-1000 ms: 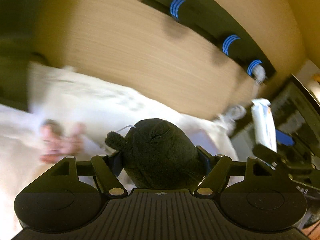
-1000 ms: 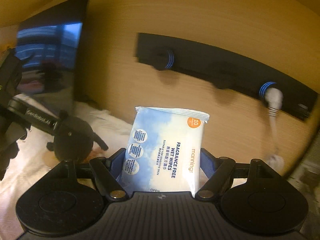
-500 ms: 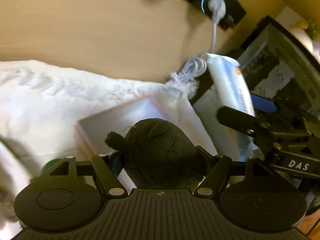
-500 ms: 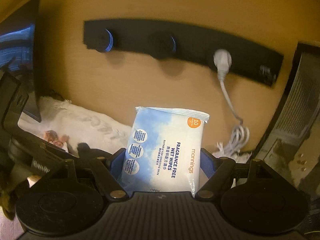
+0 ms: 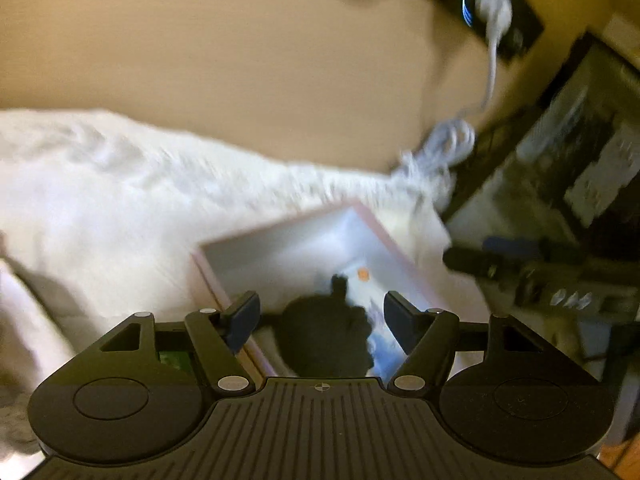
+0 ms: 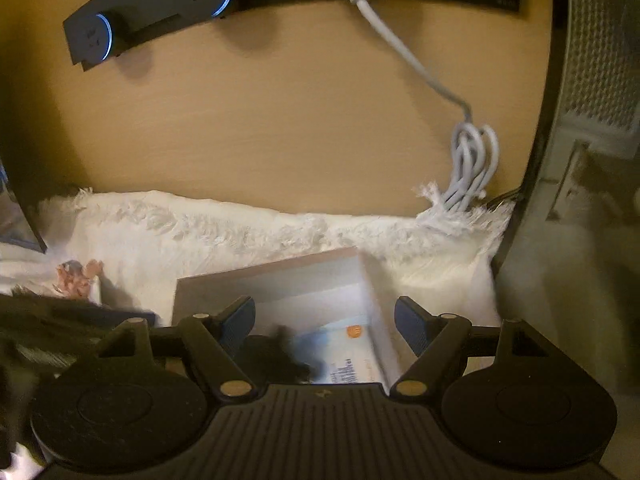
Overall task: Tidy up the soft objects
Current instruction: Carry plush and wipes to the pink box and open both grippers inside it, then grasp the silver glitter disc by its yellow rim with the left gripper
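A shallow white box with a pinkish rim (image 5: 280,236) lies on a white fluffy cloth. Inside it a dark plush toy (image 5: 324,340) lies beside a blue and white wet wipes pack (image 5: 384,348). My left gripper (image 5: 322,308) hangs above the box. Its jaws are closing, and the plush shows between them lower down, untouched by the pads. My right gripper (image 6: 324,312) is open over the same box (image 6: 272,272). The wipes pack (image 6: 344,352) and the plush (image 6: 276,354) lie below it, free of its fingers.
The white cloth (image 6: 200,232) runs along a wooden wall bearing a black power strip (image 6: 160,8). A coiled white cable (image 6: 472,160) hangs at the box's far right. A grey perforated appliance (image 6: 592,60) stands right. A small pink figure (image 6: 76,276) lies left of the box.
The left gripper has let go of the plush and the right has let go of the wipes pack. Both things now lie in the box. Both views have dropped toward the box.
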`<state>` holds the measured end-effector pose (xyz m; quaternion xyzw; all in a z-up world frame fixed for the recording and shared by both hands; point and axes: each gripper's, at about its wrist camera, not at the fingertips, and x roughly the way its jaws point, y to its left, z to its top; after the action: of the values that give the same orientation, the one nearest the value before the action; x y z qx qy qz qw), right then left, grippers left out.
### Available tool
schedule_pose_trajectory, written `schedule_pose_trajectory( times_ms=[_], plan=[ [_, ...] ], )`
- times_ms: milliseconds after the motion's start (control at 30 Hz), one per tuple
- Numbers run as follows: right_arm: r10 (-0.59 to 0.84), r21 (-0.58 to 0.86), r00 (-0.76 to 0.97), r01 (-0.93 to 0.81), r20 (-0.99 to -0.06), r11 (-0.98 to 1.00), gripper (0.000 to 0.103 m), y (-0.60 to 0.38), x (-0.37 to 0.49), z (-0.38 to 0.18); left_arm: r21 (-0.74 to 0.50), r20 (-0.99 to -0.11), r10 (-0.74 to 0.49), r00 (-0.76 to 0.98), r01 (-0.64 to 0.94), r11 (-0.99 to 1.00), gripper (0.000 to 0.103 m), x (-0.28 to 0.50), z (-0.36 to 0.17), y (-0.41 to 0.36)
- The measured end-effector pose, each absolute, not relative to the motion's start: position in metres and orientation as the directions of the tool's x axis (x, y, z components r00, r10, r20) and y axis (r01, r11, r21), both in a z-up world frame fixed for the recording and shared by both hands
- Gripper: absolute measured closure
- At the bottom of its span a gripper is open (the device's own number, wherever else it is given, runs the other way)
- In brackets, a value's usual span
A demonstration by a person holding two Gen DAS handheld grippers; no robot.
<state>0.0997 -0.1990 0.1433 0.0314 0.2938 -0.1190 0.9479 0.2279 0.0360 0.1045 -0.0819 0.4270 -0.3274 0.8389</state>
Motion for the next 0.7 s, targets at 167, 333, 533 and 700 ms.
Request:
schedule_pose_trajectory(
  times_ms=[167,333,533,700],
  plan=[
    [-0.295,-0.149,0.828,0.254,-0.476,0.956,0.025,-0.17,0.09,0.146,-0.334,-0.646,-0.536,0.543,0.431,0.839,0.029,0.206,0.128,0.084],
    [-0.222,-0.161,0.88,0.168,-0.419,0.972,0.022,-0.134,0.099,0.154,-0.264,-0.635,-0.363,0.682,0.251,0.931,0.03,0.196,0.154,0.173],
    [0.057,-0.008,0.879,-0.069,-0.474,0.998,0.021,-0.083,0.114,0.159,-0.265,-0.656,-0.253,0.712,0.096,0.959,0.03,0.179,0.16,0.251],
    [0.073,-0.147,0.836,-0.181,-0.544,0.972,0.021,-0.028,0.109,0.126,-0.351,-0.655,-0.403,0.639,0.216,0.911,0.03,0.146,0.127,0.254]
  ],
)
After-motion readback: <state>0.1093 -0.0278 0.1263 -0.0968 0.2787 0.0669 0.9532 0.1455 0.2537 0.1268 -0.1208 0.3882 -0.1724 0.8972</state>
